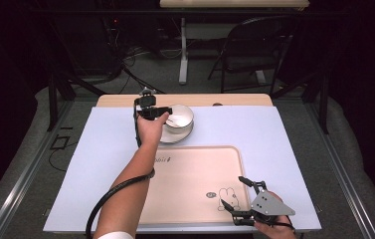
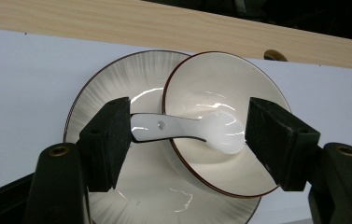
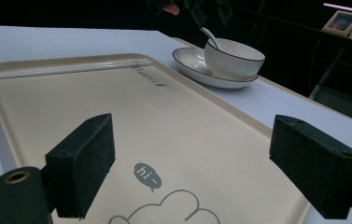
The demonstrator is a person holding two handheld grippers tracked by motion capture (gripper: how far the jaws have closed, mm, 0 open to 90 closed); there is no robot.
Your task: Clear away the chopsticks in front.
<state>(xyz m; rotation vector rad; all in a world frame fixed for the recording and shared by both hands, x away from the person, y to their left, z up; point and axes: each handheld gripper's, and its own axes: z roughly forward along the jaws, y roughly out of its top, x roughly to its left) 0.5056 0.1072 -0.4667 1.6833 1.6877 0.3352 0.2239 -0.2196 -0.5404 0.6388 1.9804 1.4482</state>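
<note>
- Nearest the high camera, the right gripper (image 1: 236, 191) rests at the near edge of the beige tray (image 1: 190, 199), jaws spread wide with nothing between them.
- The tray, the largest thing, lies bare on the pale blue table cover (image 1: 284, 134), printed with a small cartoon and a "hi~" bubble; nothing has been set on it yet.
- Beyond its far edge, just off it, sits a white plate (image 2: 117, 79) with grey radial streaks and a dark rim.
- A white bowl (image 2: 220, 79) with a thin brown rim stands on that plate, toward one side.
- A glossy white ceramic soup spoon (image 2: 187, 130) lies with its scoop in the bowl, its handle, pierced by a small hole, jutting over the rim.
- The left gripper (image 2: 187, 140) hovers above, jaws wide, straddling the spoon; one pad is at the handle tip, with no squeeze visible.
- Judgement: an early stage, with the spoon's pick-up about to happen and everything after it left.
</note>
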